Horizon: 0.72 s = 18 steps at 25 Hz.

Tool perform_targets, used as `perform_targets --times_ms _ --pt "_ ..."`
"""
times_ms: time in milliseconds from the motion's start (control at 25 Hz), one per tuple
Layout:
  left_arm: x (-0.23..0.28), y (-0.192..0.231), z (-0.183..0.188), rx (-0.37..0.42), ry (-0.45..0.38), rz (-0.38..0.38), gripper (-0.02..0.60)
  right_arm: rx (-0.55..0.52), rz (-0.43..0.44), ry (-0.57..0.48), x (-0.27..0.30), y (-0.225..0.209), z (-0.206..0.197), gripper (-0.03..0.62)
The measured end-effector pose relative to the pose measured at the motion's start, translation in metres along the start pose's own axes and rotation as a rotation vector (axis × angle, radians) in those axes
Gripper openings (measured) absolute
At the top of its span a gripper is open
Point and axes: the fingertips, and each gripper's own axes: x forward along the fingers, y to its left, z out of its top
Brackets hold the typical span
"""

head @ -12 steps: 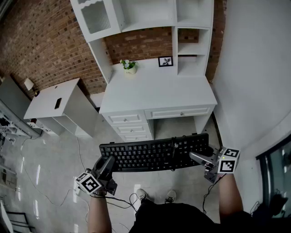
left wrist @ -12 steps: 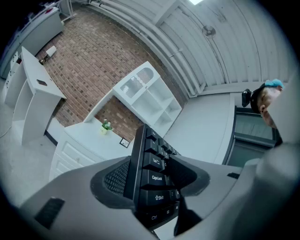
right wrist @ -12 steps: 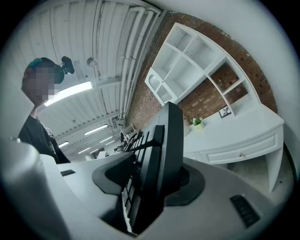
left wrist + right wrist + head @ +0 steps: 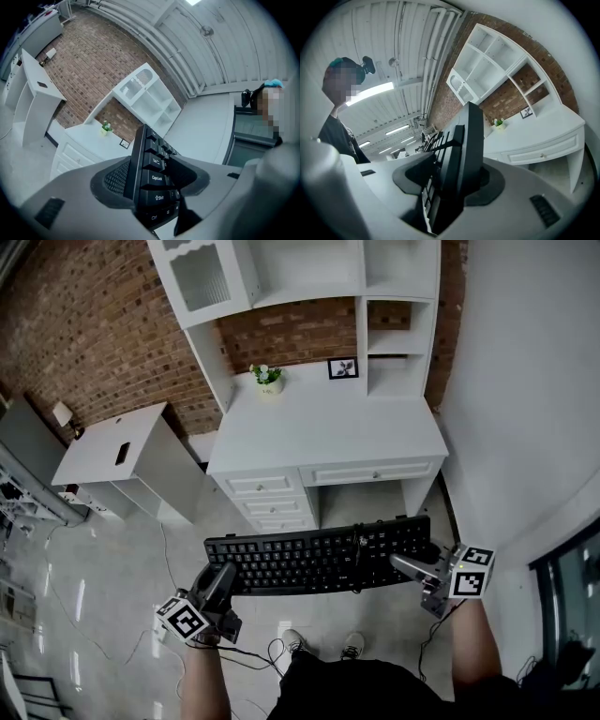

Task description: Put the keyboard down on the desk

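Legends Caps Lock, Shift and Ctrl show on the black keyboard (image 4: 319, 559); the left gripper (image 4: 223, 576) clamps its left end, the right gripper (image 4: 408, 564) its right end

The left tool (image 4: 150, 177) clamps the black keyboard (image 4: 151, 157) by its Shift-key end, white desk (image 4: 86, 138) beyond.

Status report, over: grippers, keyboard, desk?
Left gripper, right gripper: each shut on a keyboard end. Keyboard level in air, short of desk. Plant and frame at desk's back.
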Motion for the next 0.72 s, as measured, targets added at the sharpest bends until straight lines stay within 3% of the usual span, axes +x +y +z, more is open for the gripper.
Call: perform_targets --times_ms 720 --pt "0.0072 -0.0014 0.0021 0.017 0.000 -0.008 0.259 -0.009 -0.020 -0.036 -0.0024 -0.0066 -0.0009 0.219"
